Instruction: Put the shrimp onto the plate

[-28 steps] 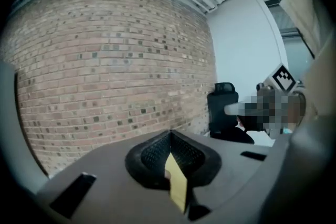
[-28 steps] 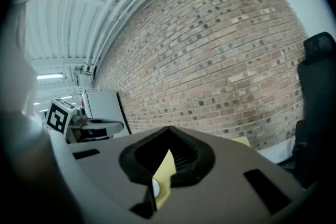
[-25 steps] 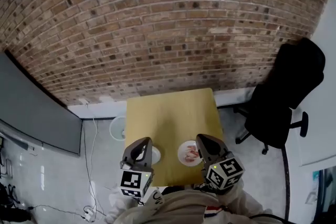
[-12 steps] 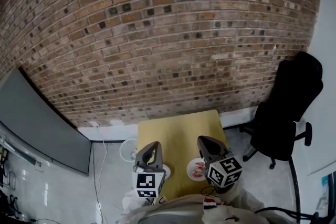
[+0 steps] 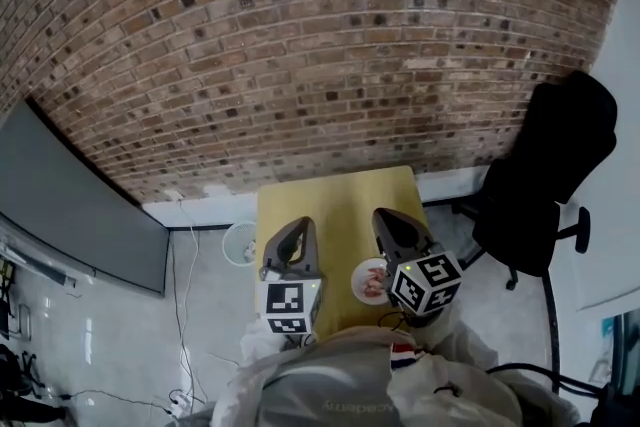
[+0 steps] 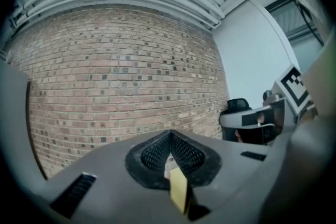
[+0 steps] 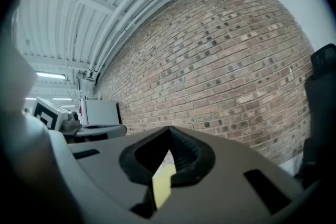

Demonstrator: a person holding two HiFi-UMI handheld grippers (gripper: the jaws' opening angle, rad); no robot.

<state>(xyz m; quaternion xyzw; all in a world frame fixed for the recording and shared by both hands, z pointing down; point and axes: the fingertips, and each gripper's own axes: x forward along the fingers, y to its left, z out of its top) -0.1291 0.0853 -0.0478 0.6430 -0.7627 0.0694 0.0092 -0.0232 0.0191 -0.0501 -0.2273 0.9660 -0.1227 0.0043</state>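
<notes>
**Shrimp** [image 5: 374, 285]: pink pieces lying on a small white plate [image 5: 360, 277] at the near edge of the yellow counter [image 5: 335, 205]. In the head view the plate sits at about 6 o'clock from the tips of the right gripper [image 5: 385, 215], and that gripper's body and marker cube partly cover it. From the tips of the left gripper [image 5: 305, 223] it lies at about 4 o'clock, apart from them. Neither gripper touches the shrimp or the plate.

**Left gripper** [image 6: 170, 134]: jaws closed fully, the ribbed pads meeting at the tip with nothing between them. It holds nothing. Its own view looks over the jaws at the brick wall [image 6: 121, 76].

**Right gripper** [image 7: 169, 128]: jaws likewise together at the tip, with nothing gripped. It faces the same brick wall.

**Surroundings**: a black office chair [image 5: 545, 175] stands at 3 o'clock of the counter. A white round container [image 5: 240, 243] sits on the floor at 9 o'clock of the counter. A grey panel [image 5: 80, 205] stands further out towards 9 o'clock.
</notes>
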